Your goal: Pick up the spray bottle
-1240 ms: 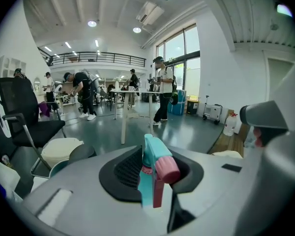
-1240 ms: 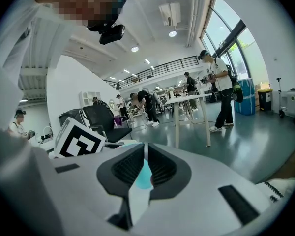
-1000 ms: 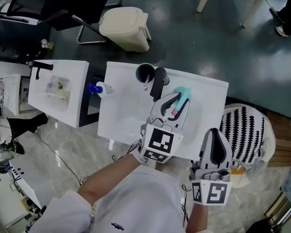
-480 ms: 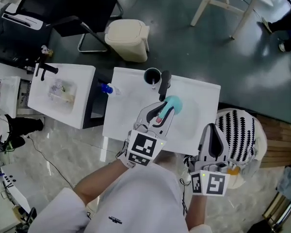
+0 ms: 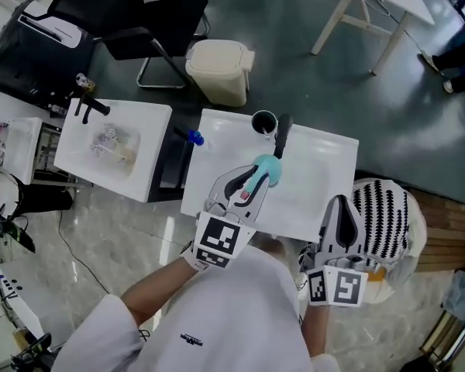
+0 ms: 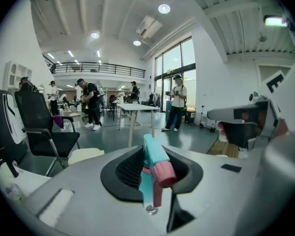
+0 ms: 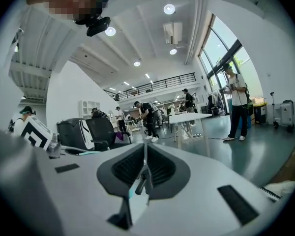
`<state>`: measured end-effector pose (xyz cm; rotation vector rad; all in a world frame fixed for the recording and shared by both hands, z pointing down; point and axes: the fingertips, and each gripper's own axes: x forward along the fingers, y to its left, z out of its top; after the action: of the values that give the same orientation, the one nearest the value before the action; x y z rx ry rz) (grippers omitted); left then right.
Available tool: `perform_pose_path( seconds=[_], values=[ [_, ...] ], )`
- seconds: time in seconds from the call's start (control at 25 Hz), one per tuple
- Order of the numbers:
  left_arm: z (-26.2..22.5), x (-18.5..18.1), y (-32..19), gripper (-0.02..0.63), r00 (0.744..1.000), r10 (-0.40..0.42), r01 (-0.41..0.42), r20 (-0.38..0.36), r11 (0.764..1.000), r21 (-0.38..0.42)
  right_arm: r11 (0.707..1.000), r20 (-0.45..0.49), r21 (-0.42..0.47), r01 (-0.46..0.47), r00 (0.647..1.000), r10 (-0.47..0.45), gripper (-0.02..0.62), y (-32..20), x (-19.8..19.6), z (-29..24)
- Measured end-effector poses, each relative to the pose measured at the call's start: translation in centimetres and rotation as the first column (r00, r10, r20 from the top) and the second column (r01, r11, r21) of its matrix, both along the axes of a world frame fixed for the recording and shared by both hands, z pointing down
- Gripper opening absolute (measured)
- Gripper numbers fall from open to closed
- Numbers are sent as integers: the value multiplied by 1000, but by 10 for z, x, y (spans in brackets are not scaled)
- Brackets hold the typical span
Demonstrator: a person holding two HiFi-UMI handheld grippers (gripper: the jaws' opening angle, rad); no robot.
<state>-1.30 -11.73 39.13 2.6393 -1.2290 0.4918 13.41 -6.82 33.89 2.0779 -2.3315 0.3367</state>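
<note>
Fingers (image 6: 125, 173) of the left gripper (image 5: 256, 180) are pinched on the head of the teal plastic spray bottle with a pink nozzle (image 5: 268, 169). The nozzle is seen sticking out between the black pads in the left gripper view. Fingers of the right gripper (image 5: 342, 206) are pressed together with nothing between them. A second ago the spray bottle was just beside the tall black upright object (image 5: 283, 134) near the far edge of the white rectangular table (image 5: 318, 169). Now it is drawn back toward the near edge and is apart from that object. No tabletop is seen under the jaws in the left gripper view, so the bottle is judged to be lifted clear and the pick-up is judged all but done. Only a steady hold is thought to be left. The round black cup (image 5: 263, 122) and the tall black object are lined up along the far edge, behind the bottle. The right half of the table is bare, and open room is left there and above. The near edge is covered by the left gripper body. A blue-capped item (image 5: 194, 138) is seen at the table's left edge, by the gap to a second white table (image 5: 151, 173). The right gripper is held off the near right corner, beside a black-and-white striped round thing (image 5: 391, 208), well apart from the bottle. A beige lidded bin (image 5: 221, 70) is set on the floor beyond the far edge, out of the way.
</note>
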Motion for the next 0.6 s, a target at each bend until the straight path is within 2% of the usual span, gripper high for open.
perform_pose_path(
  seconds=[0.32, 0.6],
  values=[
    [-20, -32, 22, 87, 999, -25, 26, -31, 999, 18, 999, -30, 13, 35, 999, -34, 8, 12, -29, -6],
    [-30, -34, 29, 87, 998, -16, 18, -56, 999, 33, 999, -94, 4, 47, 994, -46, 8, 18, -27, -7]
  ],
)
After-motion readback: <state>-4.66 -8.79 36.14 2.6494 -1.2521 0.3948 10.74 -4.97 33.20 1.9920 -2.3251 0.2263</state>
